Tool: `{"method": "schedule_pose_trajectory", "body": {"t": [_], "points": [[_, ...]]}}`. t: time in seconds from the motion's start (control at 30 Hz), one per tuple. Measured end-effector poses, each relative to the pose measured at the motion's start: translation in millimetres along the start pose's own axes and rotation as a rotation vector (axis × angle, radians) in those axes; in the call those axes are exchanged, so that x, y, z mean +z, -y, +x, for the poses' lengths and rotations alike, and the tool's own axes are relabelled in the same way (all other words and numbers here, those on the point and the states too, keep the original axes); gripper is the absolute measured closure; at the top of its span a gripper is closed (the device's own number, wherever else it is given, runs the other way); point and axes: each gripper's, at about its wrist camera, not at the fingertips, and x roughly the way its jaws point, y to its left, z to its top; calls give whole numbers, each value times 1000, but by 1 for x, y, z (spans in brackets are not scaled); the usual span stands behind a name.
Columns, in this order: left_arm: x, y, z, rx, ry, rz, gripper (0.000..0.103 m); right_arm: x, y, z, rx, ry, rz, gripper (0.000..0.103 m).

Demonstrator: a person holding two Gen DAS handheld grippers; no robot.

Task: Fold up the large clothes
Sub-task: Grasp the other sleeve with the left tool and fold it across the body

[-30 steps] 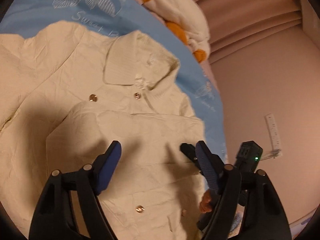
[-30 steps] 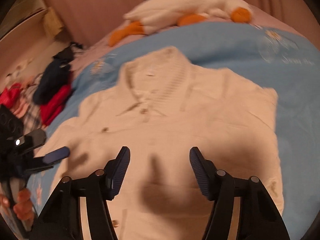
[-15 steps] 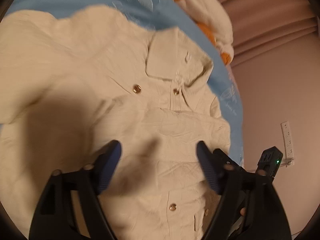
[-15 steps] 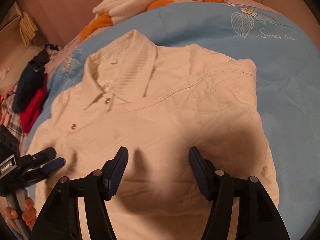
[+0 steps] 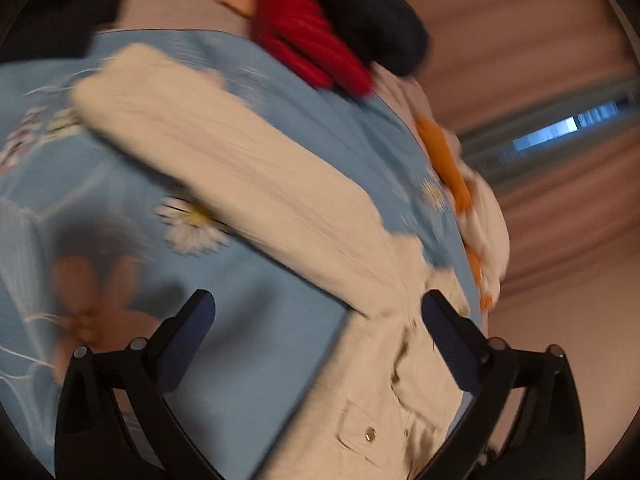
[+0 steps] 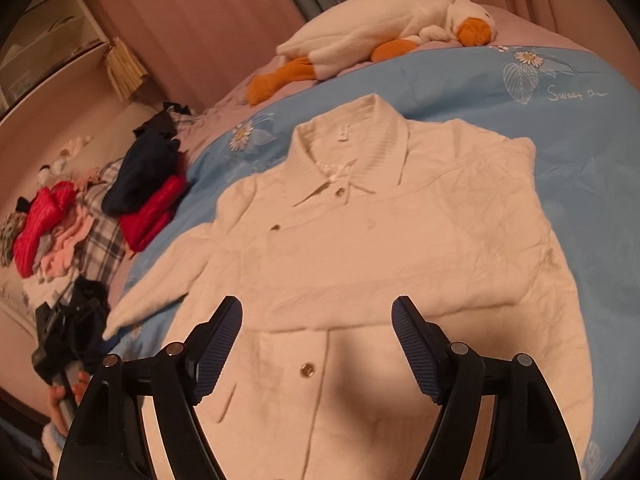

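Observation:
A cream button-up jacket lies front up on a blue flowered bedspread, collar at the far end. Its right sleeve is folded across the chest; its left sleeve stretches out to the left. My right gripper is open and empty, hovering over the jacket's lower front. In the blurred left wrist view, my left gripper is open and empty above the bedspread, beside the outstretched sleeve. The left gripper also shows in the right wrist view at the bed's left edge.
A white and orange plush goose lies at the head of the bed. A pile of red, navy, plaid and pink clothes sits at the left; the red and navy items lie beyond the sleeve. Curtains hang behind.
My left gripper has swung left off the jacket's body toward the outstretched sleeve. My right gripper has pulled back slightly over the lower front. Both stay open.

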Motion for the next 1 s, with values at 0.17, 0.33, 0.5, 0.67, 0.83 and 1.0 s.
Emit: {"method": "schedule_pose_trajectory", "body": {"t": [0.17, 0.33, 0.5, 0.67, 0.83, 1.0], "points": [[26, -42, 1, 43, 37, -138, 1, -14, -10, 2, 37, -16, 0, 26], [49, -48, 20, 7, 35, -181, 1, -17, -14, 8, 32, -34, -14, 26], [70, -43, 33, 48, 102, -183, 2, -19, -18, 19, 26, -51, -23, 26], [91, -40, 37, 140, 167, -139, 18, -19, -17, 28, 38, -67, -19, 26], [99, -41, 41, 209, 162, -76, 60, -22, -9, 34, 48, -81, 11, 26], [100, -38, 34, 314, 162, 14, 94, -25, -9, 33, 43, -84, 13, 26]]}}
